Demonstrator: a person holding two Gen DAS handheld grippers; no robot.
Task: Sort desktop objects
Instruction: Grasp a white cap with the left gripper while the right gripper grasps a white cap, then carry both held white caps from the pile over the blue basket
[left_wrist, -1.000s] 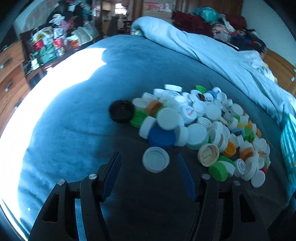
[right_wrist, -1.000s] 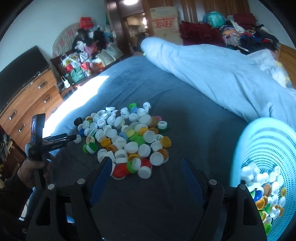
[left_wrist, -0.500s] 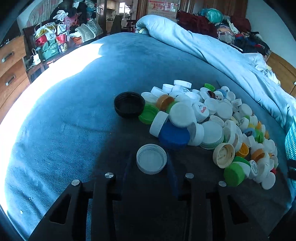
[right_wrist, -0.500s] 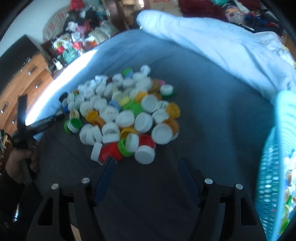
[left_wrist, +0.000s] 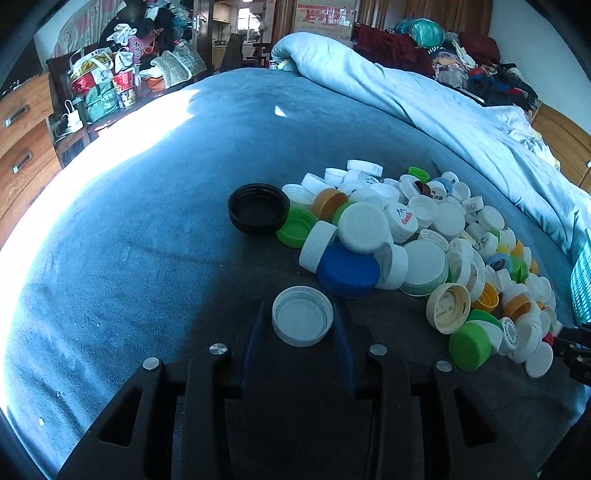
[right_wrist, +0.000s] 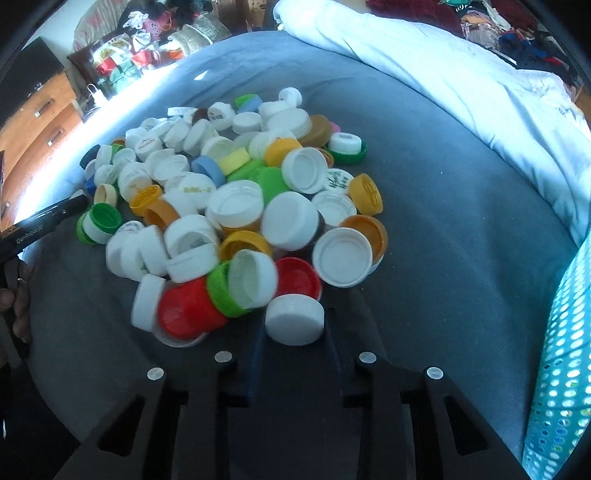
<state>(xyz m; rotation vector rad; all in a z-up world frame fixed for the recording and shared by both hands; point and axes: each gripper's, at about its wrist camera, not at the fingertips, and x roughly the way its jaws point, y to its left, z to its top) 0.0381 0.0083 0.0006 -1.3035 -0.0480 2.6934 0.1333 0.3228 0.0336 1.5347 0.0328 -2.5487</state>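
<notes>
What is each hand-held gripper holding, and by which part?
Left hand-held gripper: an upturned white cap, pinched across its rim. Right hand-held gripper: a closed-side-up white cap, pinched across its side wall.

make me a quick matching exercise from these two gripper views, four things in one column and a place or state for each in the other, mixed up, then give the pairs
Things
1. white cap
2. black cap
3. blue cap
4. turquoise basket

Places or states
A. alone at the left edge of the cap pile, open side up
B. at the right edge of the right wrist view, perforated wall
C. between the left gripper's fingers, open side up
D. closed top up, against the near side of the pile, just beyond the white cap

Pairs: 1-C, 2-A, 3-D, 4-B
</notes>
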